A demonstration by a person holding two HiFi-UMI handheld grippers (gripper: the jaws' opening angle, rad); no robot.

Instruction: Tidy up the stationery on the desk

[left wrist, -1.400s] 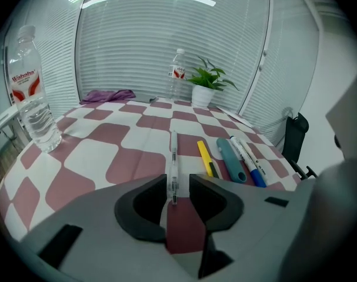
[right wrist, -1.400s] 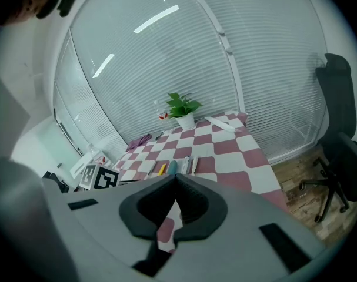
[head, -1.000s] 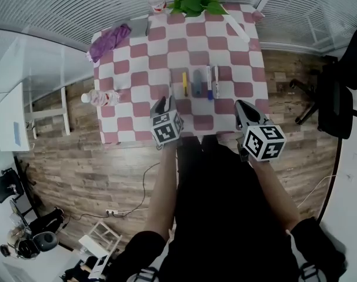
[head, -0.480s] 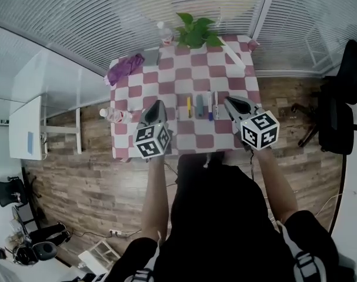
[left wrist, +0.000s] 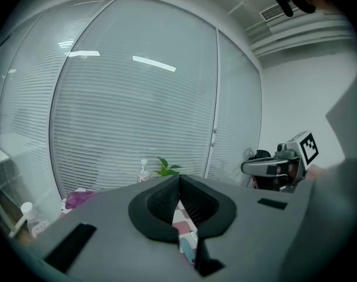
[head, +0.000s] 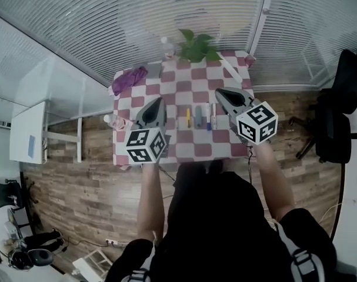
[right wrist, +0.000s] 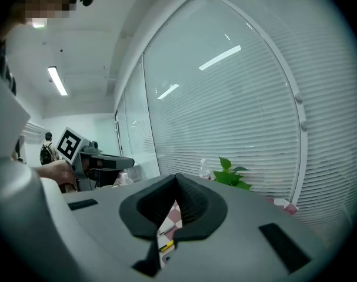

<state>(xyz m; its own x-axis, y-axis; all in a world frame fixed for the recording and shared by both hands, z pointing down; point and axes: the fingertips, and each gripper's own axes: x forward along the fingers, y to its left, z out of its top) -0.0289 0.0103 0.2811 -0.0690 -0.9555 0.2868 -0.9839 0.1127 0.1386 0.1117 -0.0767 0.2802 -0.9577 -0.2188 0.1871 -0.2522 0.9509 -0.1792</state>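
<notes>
Currently, the stationery [head: 197, 116] lies in a row at the centre of the desk [head: 184, 81], between the two tools. The left hand-held gripper [head: 157, 102] has just been closing its jaws on nothing. The right hand-held gripper [head: 221, 92] is likewise closed and empty. Lower one tool, part its jaws, and align them across one pen's barrel.

Soft, even daylight filters through the blinds [head: 166, 16]. A ceiling strip light [right wrist: 57, 81] glares and mirrors on the glass. Fisheye bending and dark corners mark every view.
</notes>
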